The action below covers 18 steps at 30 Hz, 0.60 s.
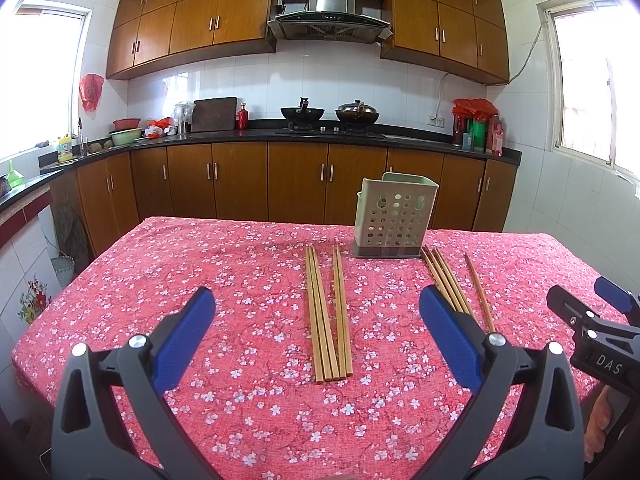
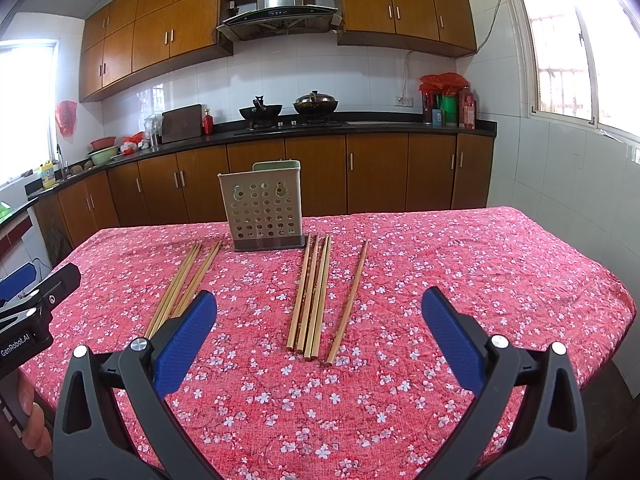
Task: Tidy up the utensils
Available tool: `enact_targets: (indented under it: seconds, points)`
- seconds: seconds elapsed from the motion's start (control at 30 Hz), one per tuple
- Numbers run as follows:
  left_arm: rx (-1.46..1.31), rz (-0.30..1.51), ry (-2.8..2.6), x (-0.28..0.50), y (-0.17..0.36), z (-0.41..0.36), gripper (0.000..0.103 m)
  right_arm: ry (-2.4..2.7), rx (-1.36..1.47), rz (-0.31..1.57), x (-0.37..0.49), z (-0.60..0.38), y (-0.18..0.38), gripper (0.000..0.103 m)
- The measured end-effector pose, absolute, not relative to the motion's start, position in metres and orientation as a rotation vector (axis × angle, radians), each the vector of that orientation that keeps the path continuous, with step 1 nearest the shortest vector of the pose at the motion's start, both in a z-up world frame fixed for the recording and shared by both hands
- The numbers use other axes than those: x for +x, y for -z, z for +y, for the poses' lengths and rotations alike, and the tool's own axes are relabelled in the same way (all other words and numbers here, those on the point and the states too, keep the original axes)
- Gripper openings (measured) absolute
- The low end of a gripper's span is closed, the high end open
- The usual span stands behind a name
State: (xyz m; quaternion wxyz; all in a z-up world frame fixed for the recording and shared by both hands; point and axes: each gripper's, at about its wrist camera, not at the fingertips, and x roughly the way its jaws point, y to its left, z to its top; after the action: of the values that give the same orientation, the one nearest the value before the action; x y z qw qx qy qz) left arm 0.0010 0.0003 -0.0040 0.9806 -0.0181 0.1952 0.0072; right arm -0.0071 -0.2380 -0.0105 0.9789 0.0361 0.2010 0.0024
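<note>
In a wood-cabinet kitchen, a floral tabletop (image 1: pixel 200 280) awaits sorting. The left gripper (image 1: pixel 318 322) and right gripper (image 2: pixel 320 322) hover with jaws spread wide, empty. Between each pair of jaws lie chopsticks (image 1: pixel 326 316), apparently laid parallel for easy pinching; beyond stands the perforated utensil holder (image 1: pixel 394 216), their likely destination.

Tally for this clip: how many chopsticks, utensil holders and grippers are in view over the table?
Chopsticks: 10. That is 5 in the left group, 4 in the right group, and 1 lone chopstick.
Utensil holder: 1
Grippers: 2. These are the left gripper and the right gripper, both open.
Total: 13
</note>
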Motion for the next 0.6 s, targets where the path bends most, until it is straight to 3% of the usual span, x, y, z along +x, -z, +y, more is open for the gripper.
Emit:
enact_targets:
  seconds: [0.6]
  points:
    - [-0.049, 0.430, -0.040, 0.0104, 0.0084, 0.0057, 0.099, 0.002, 0.076, 0.425, -0.0027, -0.2378, 0.0132, 0.101]
